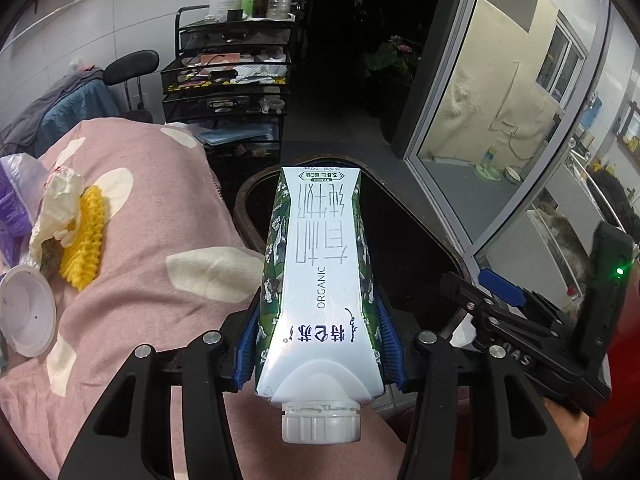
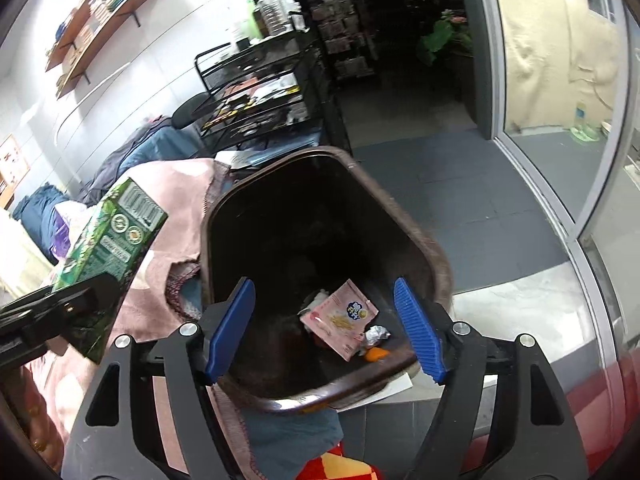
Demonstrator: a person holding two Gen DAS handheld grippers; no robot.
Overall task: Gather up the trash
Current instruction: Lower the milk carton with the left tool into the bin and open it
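Milk carton (image 1: 320,280) clamped between left gripper (image 1: 320,344) jaws.

Bin mouth (image 2: 320,208) right under the right gripper (image 2: 324,328) is wide open, its blue pads spread with nothing between them, so a drop goes straight down. Only a pink packet (image 2: 340,318) and scraps sit at the bottom. To its left, the milk carton (image 2: 112,236) clamped in the left gripper (image 1: 320,344) crowds that side. Pink blanket (image 1: 152,216) presses against the bin's left rim. Floor to the right is bare up to the glass door (image 2: 560,80).
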